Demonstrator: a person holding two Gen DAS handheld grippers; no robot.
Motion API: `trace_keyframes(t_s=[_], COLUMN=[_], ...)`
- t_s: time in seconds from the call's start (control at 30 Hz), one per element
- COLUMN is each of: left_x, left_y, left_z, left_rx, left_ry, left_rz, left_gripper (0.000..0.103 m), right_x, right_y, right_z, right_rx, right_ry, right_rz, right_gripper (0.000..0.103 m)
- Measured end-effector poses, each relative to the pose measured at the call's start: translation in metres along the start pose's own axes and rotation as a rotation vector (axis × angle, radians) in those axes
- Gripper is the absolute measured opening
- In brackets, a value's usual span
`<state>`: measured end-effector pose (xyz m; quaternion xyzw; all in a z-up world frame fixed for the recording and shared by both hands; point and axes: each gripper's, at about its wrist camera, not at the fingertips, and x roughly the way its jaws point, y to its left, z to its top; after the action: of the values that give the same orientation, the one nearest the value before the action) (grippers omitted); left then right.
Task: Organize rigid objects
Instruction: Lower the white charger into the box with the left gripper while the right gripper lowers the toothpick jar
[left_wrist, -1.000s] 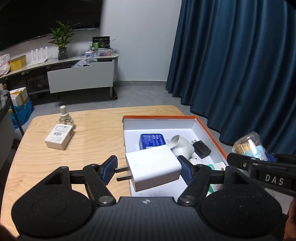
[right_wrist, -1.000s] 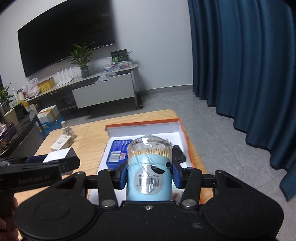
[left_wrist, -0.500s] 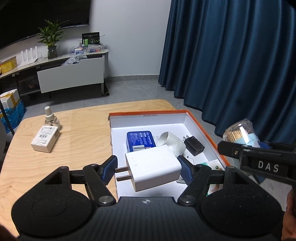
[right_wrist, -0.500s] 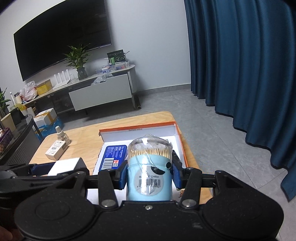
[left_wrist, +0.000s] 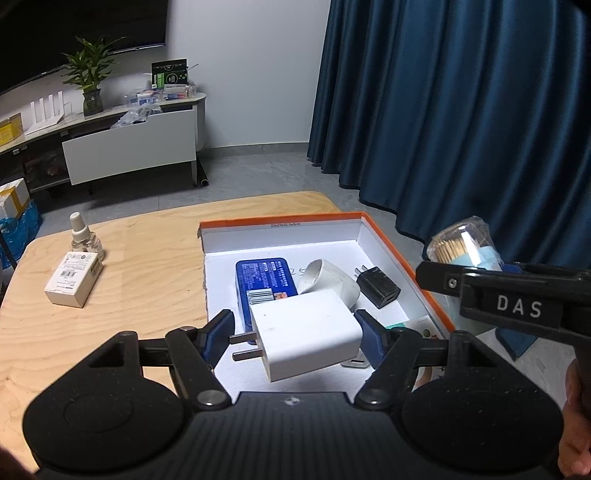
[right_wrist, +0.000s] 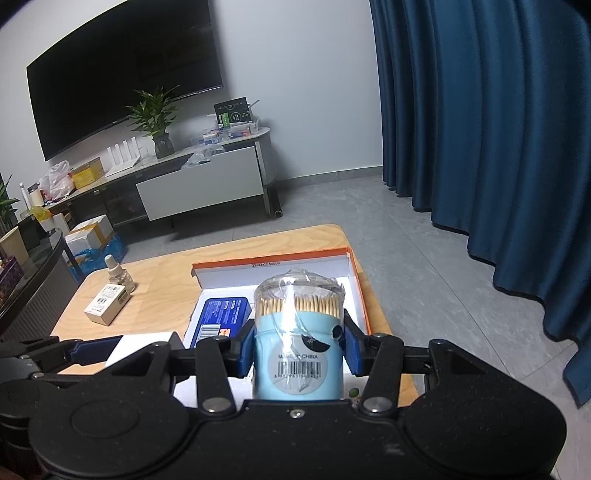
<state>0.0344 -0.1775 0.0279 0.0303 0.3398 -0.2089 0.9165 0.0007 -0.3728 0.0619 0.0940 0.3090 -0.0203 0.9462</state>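
We pinch the stiff, light white charger (left_wrist: 308, 332) across its flat sides in our left gripper (left_wrist: 295, 332), while our right gripper (right_wrist: 298, 350) clamps the slippery toothpick jar (right_wrist: 297, 339) mid-body.

White charger (left_wrist: 308, 332) hides blue tin's (left_wrist: 264, 282) near end; toothpick jar (right_wrist: 297, 347) blocks box (right_wrist: 273, 266) interior.

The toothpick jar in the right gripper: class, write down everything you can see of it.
The toothpick jar is a pale blue cylinder, plastic by the look of it, with a clear domed lid wrapped in crinkled film; wooden toothpick tips show packed under the lid. A round grey label carries a barcode and "MADE IN CHINA". It stands upright, clamped at its sides between the blue pads of the right gripper, held in the air above the near end of the orange-edged box. Its base is hidden.
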Motion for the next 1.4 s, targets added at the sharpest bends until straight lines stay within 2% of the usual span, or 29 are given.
trace_keyframes(t_s=[0.57, 1.4], left_x=[0.018, 0.048], left_y=[-0.008, 0.011], left_z=[0.009, 0.037], left_rx=[0.006, -0.033], left_ry=[0.011, 0.014], left_rz=[-0.017, 0.014], left_gripper=[0.072, 0.072], right_x=[0.025, 0.059], right_y=[-0.002, -0.009], right_z=[0.014, 0.031], right_rx=[-0.002, 0.019], right_ry=[0.02, 0.037], right_rz=[0.02, 0.035], right_gripper=[0.057, 0.057])
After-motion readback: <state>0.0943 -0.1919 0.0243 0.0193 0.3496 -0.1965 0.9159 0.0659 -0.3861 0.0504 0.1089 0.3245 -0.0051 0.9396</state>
